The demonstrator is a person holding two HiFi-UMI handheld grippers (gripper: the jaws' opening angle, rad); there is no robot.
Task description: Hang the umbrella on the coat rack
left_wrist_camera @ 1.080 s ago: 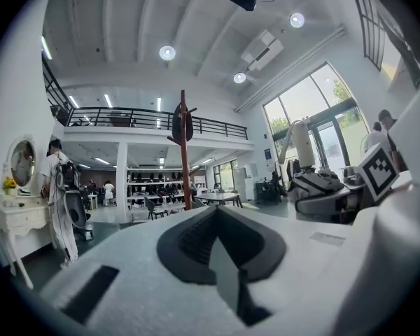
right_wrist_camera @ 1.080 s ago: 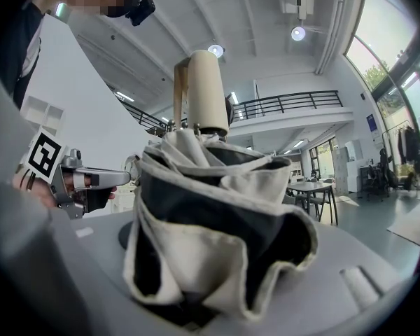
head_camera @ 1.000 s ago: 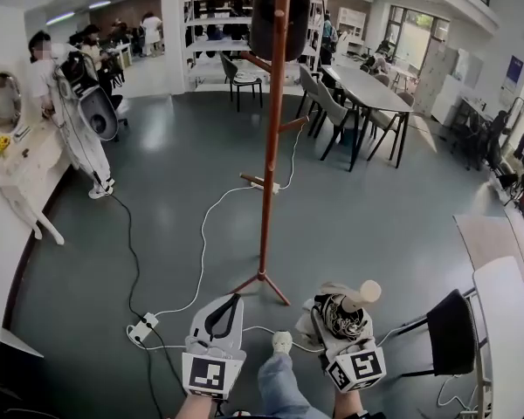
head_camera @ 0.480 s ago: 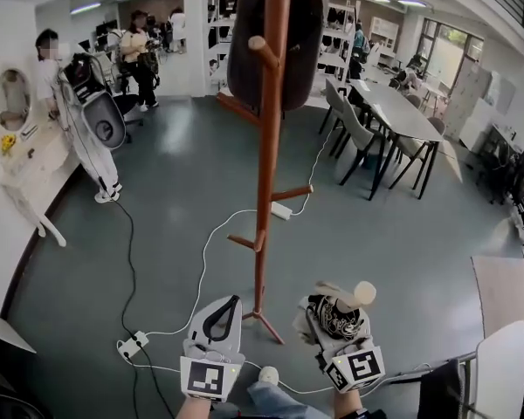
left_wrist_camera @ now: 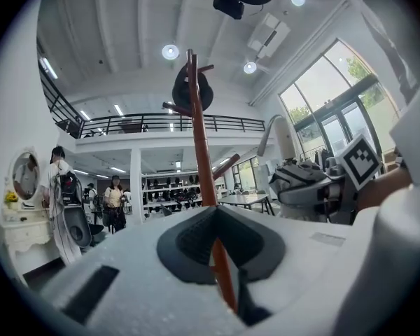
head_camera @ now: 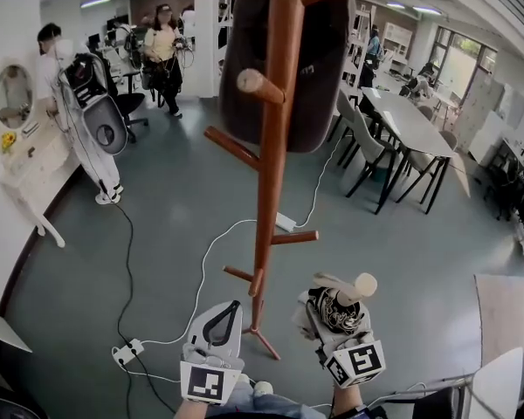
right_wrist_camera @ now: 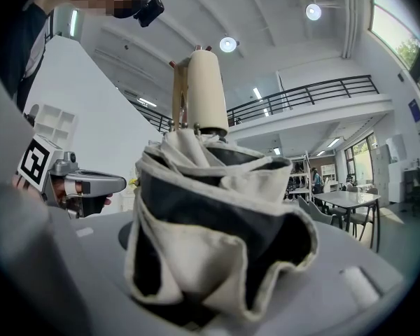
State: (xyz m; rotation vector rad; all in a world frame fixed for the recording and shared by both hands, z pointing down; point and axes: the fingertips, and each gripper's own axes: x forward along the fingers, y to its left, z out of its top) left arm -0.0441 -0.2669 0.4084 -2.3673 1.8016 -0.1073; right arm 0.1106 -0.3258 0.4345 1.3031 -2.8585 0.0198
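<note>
1. Right gripper (head_camera: 334, 311): jaws clenched on the folded umbrella (head_camera: 341, 317), around its bunched cream-and-dark canopy. The cream handle (head_camera: 358, 288) sticks out ahead of the jaws, tilted up.
2. Left gripper (head_camera: 232, 307): jaw tips drawn together, nothing between them. Through the thin slit its own view shows only the coat rack's pole (left_wrist_camera: 198, 138).
3. The umbrella is low, in front of the person, right of the coat rack (head_camera: 271, 190) and near its foot, apart from the pole.
4. Step in hand, as I judge it: carrying the umbrella up to a peg. Not hung yet.
5. Peg choice: the short low peg (head_camera: 295, 236) on the right is nearest. The upper knobbed peg (head_camera: 260, 85) is free too, but a dark bag (head_camera: 319, 68) crowds the top.
6. To do it well: raise the handle end above the chosen peg, approach from the peg's open tip, then lower.
7. No strap or loop is visible on the handle, and a plain stub will not catch. The empty left gripper could find or spread a loop.
8. Watch the white cable (head_camera: 205, 269) by the rack's feet. Don't release until the weight sits on the peg.
</note>
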